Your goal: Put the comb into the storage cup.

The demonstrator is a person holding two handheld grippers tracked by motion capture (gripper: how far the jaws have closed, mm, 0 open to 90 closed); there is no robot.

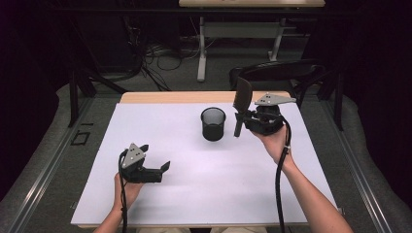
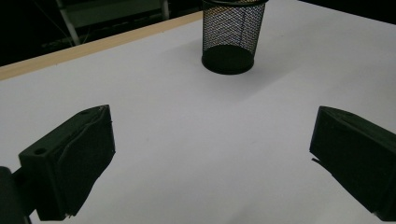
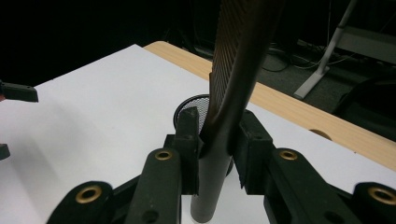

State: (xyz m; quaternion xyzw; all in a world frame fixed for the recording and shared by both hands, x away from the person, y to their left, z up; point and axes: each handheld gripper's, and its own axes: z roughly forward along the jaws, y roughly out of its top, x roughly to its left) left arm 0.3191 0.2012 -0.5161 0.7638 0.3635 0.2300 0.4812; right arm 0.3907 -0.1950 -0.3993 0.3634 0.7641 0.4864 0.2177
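jaws of the right gripper (image 1: 241, 118) are clamping the handle of a dark slotted spatula (image 3: 236, 79), holding it upright beside the black wire-mesh cup (image 1: 213, 124) on the white tabletop (image 1: 194, 194), probably for dropping in, while the left gripper (image 1: 163, 170) is resting wide open and empty.

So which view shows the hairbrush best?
The high view: the whole hairbrush stands upright in the right gripper, beside the mesh cup. The right gripper view crops its top but shows the jaws clamping the handle.
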